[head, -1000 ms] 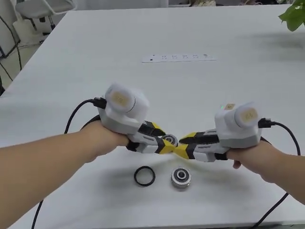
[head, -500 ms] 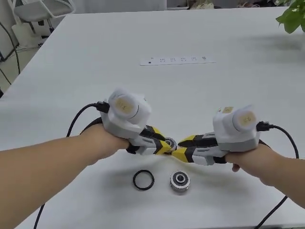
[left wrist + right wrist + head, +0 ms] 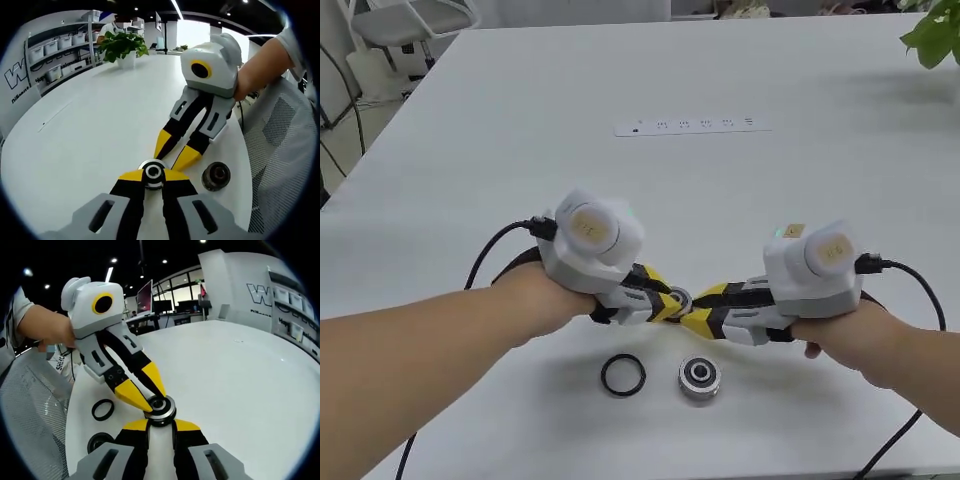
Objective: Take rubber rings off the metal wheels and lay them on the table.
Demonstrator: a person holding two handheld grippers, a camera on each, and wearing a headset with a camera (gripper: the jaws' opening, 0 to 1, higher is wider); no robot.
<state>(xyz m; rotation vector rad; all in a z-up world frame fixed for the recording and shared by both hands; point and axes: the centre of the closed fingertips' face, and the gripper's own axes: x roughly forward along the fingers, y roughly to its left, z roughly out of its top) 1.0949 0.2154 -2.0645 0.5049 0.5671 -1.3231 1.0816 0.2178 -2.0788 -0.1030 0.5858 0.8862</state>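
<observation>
A small metal wheel [image 3: 677, 298] with a dark rubber ring on it hangs above the table between my two grippers. My left gripper [image 3: 668, 303] is shut on the wheel [image 3: 152, 172], one yellow tip on each side. Coming from the opposite side, my right gripper [image 3: 690, 312] has its tips closed on the wheel's rim [image 3: 161, 410], where the ring sits. A loose black rubber ring [image 3: 622, 374] lies flat on the white table [image 3: 520, 150] just below, also seen as the ring [image 3: 102, 409]. Beside it rests a second wheel [image 3: 699, 375].
A white power strip [image 3: 690, 126] lies mid-table further back. A potted plant [image 3: 935, 40] stands at the far right corner. Black cables [image 3: 485, 250] trail from both grippers toward the near edge. A chair [image 3: 410, 15] stands beyond the far left corner.
Both grippers have stayed joined at the wheel and shifted slightly; the left one has rolled a little. The loose ring and the second wheel have not moved.
</observation>
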